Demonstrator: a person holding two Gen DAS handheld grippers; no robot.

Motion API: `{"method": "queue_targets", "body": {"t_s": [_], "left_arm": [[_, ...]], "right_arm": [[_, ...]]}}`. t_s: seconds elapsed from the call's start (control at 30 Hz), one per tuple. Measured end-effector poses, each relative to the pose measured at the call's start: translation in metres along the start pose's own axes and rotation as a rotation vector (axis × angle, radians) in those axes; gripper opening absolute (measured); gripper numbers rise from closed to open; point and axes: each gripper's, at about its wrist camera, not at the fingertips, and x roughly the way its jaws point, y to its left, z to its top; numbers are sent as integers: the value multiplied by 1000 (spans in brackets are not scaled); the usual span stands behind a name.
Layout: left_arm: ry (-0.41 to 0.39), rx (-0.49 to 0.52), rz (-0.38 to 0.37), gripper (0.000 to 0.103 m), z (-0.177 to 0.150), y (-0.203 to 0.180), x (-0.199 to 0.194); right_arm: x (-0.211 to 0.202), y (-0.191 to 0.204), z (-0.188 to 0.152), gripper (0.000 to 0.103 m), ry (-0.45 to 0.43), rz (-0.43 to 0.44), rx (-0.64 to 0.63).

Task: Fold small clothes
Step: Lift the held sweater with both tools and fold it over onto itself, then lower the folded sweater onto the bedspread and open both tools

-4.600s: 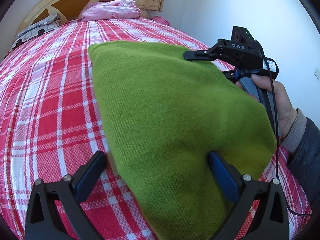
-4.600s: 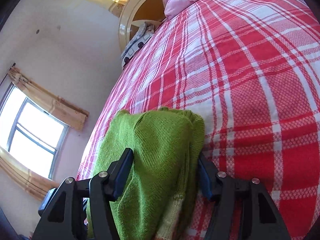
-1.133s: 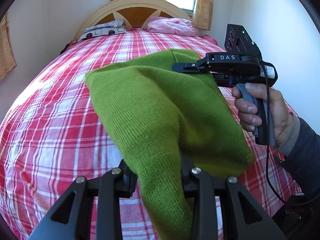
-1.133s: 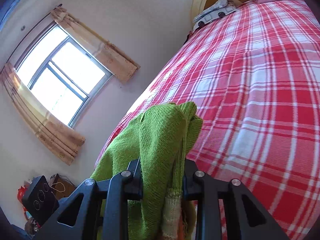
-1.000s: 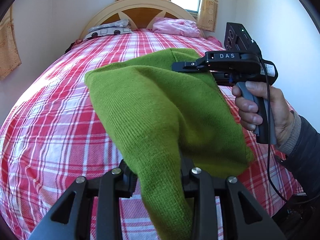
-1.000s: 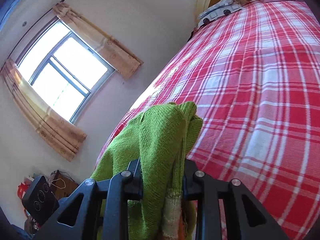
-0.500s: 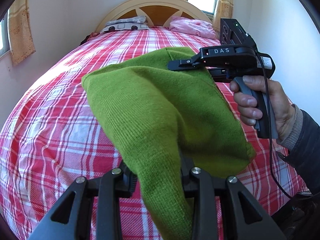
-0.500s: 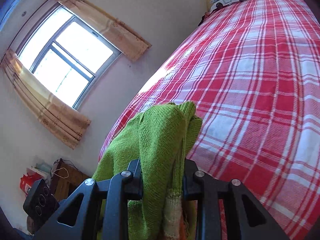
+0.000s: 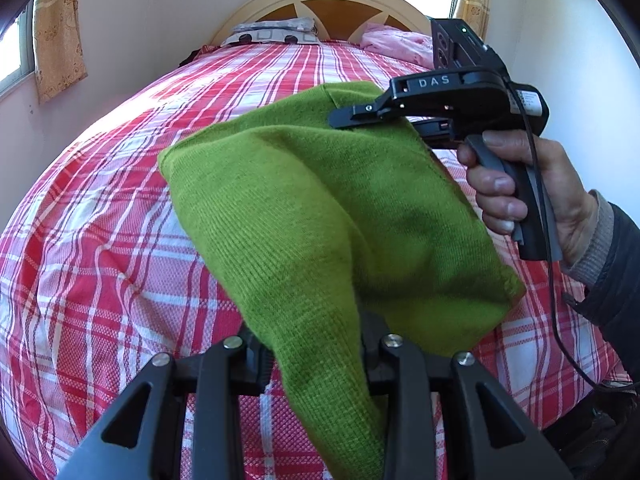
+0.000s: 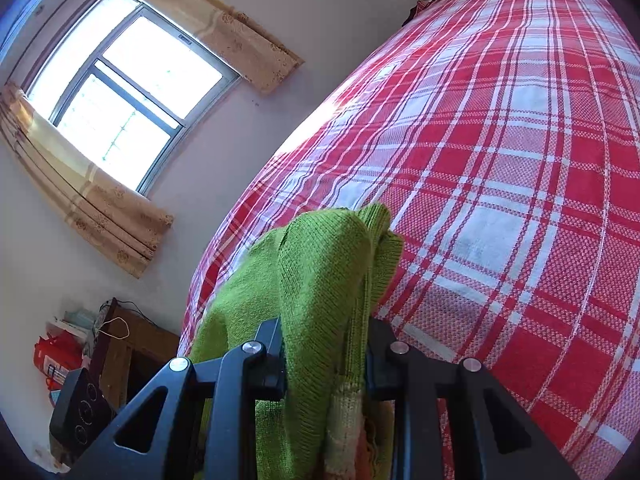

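A green knitted garment (image 9: 312, 216) hangs lifted above the red plaid bed (image 9: 100, 248), stretched between both grippers. My left gripper (image 9: 316, 356) is shut on its near edge at the bottom of the left wrist view. My right gripper (image 9: 348, 118), held by a hand, is shut on the far edge at the upper right. In the right wrist view the right gripper (image 10: 326, 356) clamps a bunched fold of the green garment (image 10: 320, 272), with a pale striped hem showing below the jaws.
A wooden headboard (image 9: 332, 4) with a grey patterned pillow (image 9: 276, 34) and a pink bundle (image 9: 396, 42) stands at the far end of the bed. A curtained window (image 10: 120, 92) and a dark wooden cabinet (image 10: 132, 344) are at the bed's left side.
Both grippers, shut on the garment, have carried it a little further; the view has swung so more of the left wall and window shows. The grip is unchanged.
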Motion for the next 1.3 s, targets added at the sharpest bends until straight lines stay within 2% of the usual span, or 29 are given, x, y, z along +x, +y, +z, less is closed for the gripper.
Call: {"method": "queue_targets", "body": {"t_s": [0.2, 0.37, 0.6, 0.67, 0.87, 1.03, 1.17, 1.3], "left_arm": [[9, -5, 7, 38, -5, 1, 5], [5, 19, 43, 51, -8, -2, 8], [-7, 50, 78, 62, -12, -6, 13], [-8, 61, 102, 72, -12, -7, 13], [1, 101, 138, 76, -10, -11, 7], [-3, 143, 192, 80, -8, -14, -1], [-56, 176, 249, 89, -4, -13, -18], [-132, 105, 266, 96, 8, 5, -34]], "right_arm": [[8, -13, 0, 28, 6, -48, 18], [10, -23, -5, 28, 5, -74, 29], [15, -32, -9, 30, 16, -93, 44], [15, -39, -11, 31, 13, -77, 70], [5, -40, -15, 37, 6, -69, 73], [0, -38, -19, 44, -1, -109, 54], [-30, -23, -24, 45, -88, -186, 27], [-78, 5, -43, 45, -170, -118, -17]]}}
